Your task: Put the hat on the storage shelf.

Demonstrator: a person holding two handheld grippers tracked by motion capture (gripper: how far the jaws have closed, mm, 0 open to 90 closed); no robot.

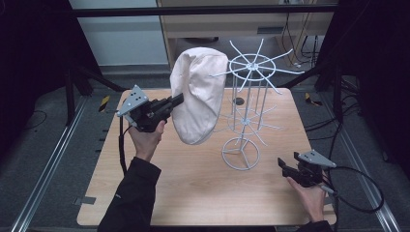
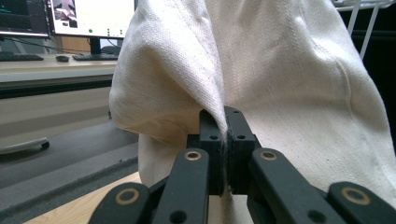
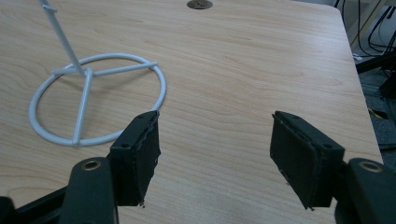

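Cloth cap (image 1: 199,94): frame centre, held above the bench (image 1: 193,183), long axis near vertical, upper end seemingly against the white wire rack (image 1: 247,101).
Left hand-held gripper (image 1: 176,100): pinching the cap's left edge.
Right hand-held gripper (image 1: 289,165): lower right, spread wide, empty.
Hidden: cap's opening and rack contact, hard to make out.

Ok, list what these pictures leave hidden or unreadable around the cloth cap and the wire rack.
- Whether the cream cap hangs on a prong of the white wire rack: high view, the cap covers the spot.
- Rack's top: right gripper view, cut off by the frame edge.
- Monitor content: left gripper view, too small and blurred.
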